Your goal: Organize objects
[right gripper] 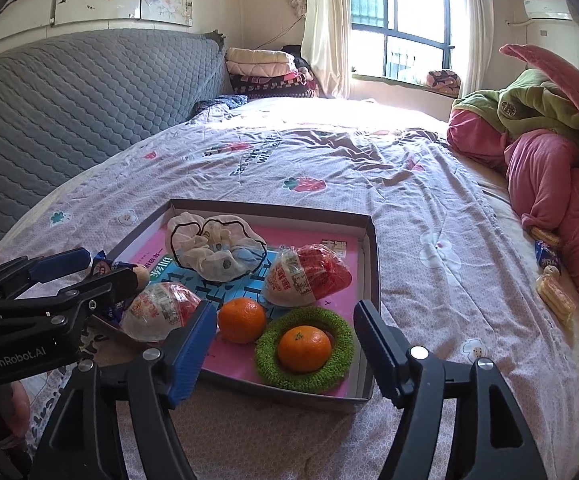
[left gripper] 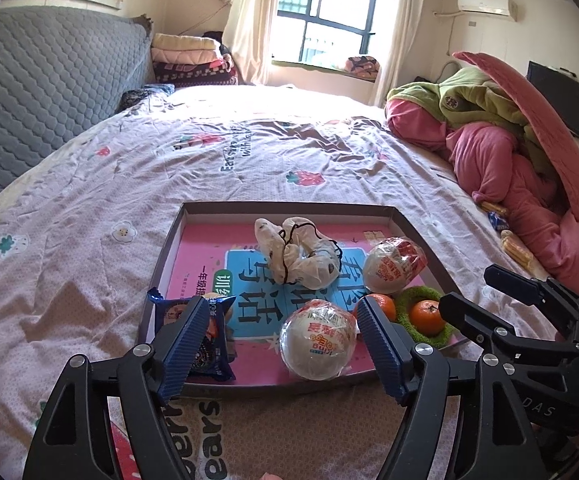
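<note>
Left wrist view first: the left claw (left gripper: 279,330) has its blue ribbed fingers (left gripper: 183,346) spread wide with nothing pinched, hanging over the near edge of the shallow grey cardboard tray with the pink printed bottom (left gripper: 289,210). Between the fingers sits a round white plastic-wrapped ball with red print (left gripper: 317,344), but neither finger touches it. Just behind the left finger there's a blue foil snack packet (left gripper: 205,336) leaning on the tray's near-left corner. Behind the right finger an orange mandarin (left gripper: 381,306) peeks out, and next to that a second mandarin (left gripper: 427,316) sits inside a fuzzy green ring (left gripper: 421,294). Further back in the tray: another wrapped white ball with a red end (left gripper: 393,266) and a bunched-up cream cloth pouch with black trim (left gripper: 297,252). The right claw (left gripper: 469,292) shows up at the right edge.

Right wrist view: the right claw (right gripper: 285,340) is also gaping open and empty, its fingers (right gripper: 191,354) standing either side of the green ring (right gripper: 305,346) and the mandarin in it (right gripper: 303,348), touching neither. The loose mandarin (right gripper: 241,320) is just left of the ring, touching or nearly touching it, hard to say. Both wrapped balls (right gripper: 159,310) (right gripper: 305,276) and the pouch (right gripper: 213,248) lie beyond. The left claw (right gripper: 89,266) comes in from the left

Whole tray rests on a bed with a pale pink strawberry-print cover (right gripper: 429,208), with a heap of pink and green blankets (right gripper: 545,152) off to the right
</note>
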Action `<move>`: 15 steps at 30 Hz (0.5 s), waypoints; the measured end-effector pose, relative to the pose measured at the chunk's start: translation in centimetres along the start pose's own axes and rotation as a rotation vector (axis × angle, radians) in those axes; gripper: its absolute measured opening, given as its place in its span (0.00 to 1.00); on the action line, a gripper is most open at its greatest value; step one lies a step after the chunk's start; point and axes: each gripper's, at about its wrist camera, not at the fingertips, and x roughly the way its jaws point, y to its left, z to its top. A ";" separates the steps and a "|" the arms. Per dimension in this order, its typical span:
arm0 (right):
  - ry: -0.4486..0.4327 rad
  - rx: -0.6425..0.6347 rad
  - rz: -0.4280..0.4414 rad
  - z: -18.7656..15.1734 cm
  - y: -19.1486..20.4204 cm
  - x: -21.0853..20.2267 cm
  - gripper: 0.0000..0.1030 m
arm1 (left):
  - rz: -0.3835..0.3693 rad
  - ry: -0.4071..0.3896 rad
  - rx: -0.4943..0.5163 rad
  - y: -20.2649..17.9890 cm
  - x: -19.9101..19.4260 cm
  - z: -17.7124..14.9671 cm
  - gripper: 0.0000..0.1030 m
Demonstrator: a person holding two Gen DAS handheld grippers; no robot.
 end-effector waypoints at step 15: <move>-0.090 0.021 0.040 -0.3 1.9 -3.3 0.81 | 0.084 -0.001 -0.047 1.0 -1.9 -1.6 0.77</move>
